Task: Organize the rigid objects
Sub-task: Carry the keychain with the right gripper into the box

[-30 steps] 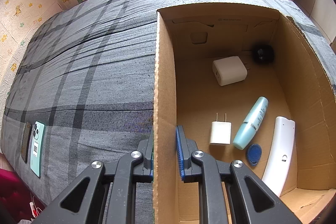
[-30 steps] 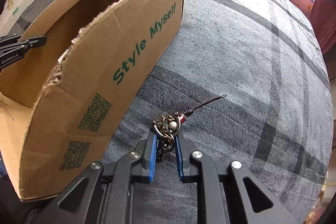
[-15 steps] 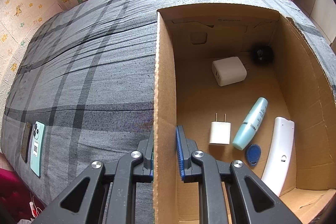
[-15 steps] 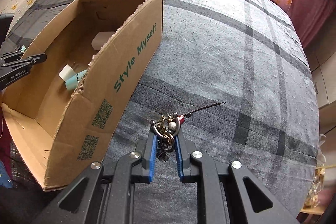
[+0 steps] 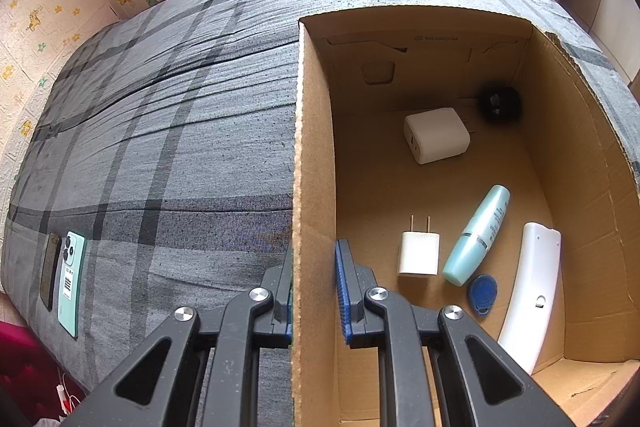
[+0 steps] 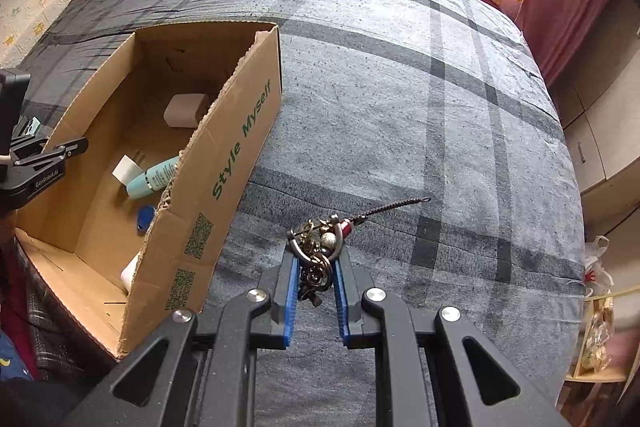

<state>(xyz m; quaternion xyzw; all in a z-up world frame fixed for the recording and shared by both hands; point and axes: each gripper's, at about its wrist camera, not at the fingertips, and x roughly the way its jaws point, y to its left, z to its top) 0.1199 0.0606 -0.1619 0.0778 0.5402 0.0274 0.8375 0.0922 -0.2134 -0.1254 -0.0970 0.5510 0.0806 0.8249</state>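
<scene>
Grey plaid bedding carries a cardboard box [image 6: 240, 147] in a bedroom with cartoon-print walls. Left jaws pinch the box's side wall [image 5: 312, 187], steadying it; chargers, a tube [image 5: 478, 235], a tag and a remote lie just right of them inside. Right gripper [image 6: 316, 267] clamps a keychain [image 6: 320, 247], the box off to its left. Judged risk: the trailing cord [image 6: 392, 207] could catch the box rim, or the loose charms slip free.
</scene>
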